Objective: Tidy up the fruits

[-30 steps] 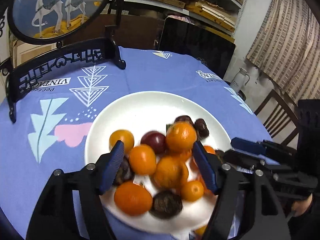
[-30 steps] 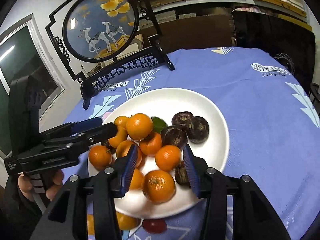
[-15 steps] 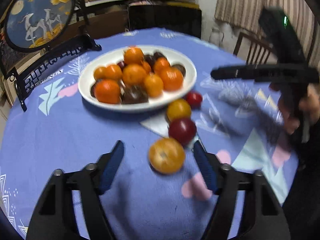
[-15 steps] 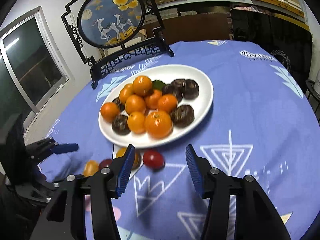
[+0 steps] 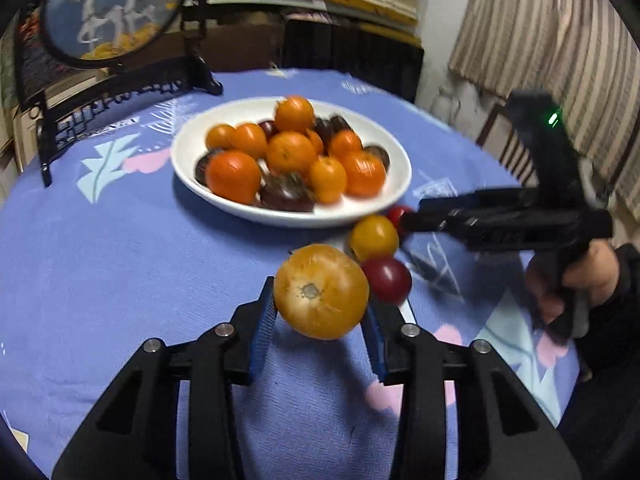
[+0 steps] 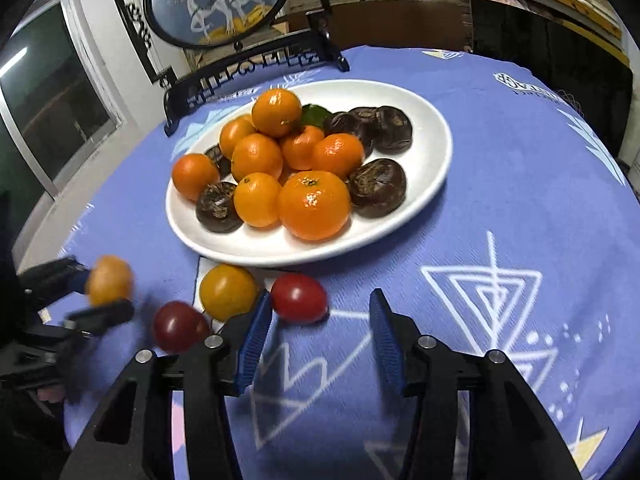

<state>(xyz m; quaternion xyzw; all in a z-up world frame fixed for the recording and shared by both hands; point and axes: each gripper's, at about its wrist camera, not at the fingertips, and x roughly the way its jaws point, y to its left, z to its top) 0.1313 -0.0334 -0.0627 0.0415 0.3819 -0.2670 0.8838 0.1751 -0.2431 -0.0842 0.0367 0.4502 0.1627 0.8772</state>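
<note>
The left gripper pinches an orange-yellow tomato between its blue pads, lifted above the blue tablecloth. The right gripper stands spread and holds nothing; a red tomato lies just at its left pad.

Such a tomato is probably light, smooth and soft — a hard squeeze may bruise it, and a loose one may let it slip. I think the best hold is across its widest middle.

Farther away are a yellow tomato and a dark red one, both near the white plate of mandarins and dark brown fruits.
</note>
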